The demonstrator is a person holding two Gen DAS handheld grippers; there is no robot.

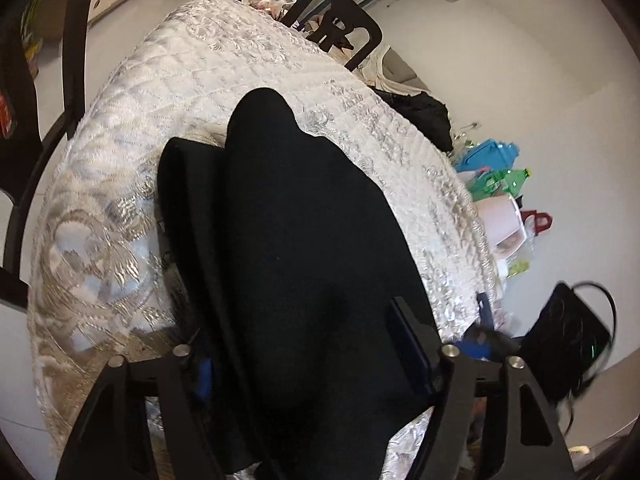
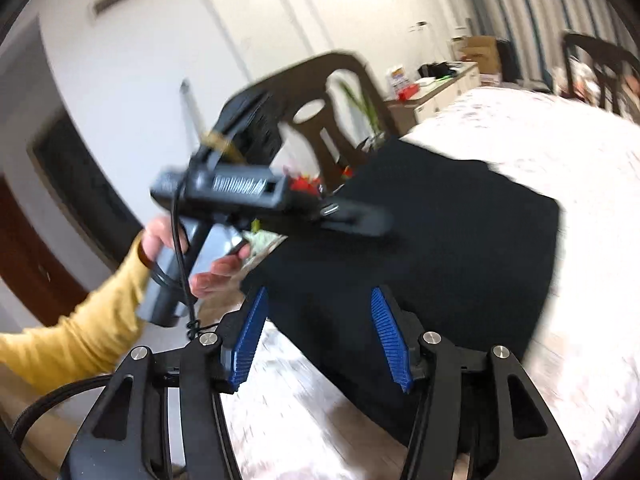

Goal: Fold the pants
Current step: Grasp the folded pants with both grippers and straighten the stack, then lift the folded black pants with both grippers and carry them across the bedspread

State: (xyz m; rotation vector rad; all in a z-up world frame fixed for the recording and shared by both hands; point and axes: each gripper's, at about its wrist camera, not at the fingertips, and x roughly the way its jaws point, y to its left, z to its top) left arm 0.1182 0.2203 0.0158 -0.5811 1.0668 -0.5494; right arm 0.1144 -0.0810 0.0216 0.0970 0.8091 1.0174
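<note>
Black pants (image 1: 288,240) lie folded on the white quilted counter (image 1: 132,184), running up between the left gripper (image 1: 304,344) fingers, which stand spread with the cloth bulging between them; whether the pads press it cannot be told. In the right wrist view the right gripper (image 2: 320,340) has its blue fingers (image 2: 390,338) spread, nothing pinched, the pants just beyond and below the tips. A hand (image 2: 172,252) in a yellow sleeve (image 2: 76,332) holds the other tool at the cloth's left edge.
</note>
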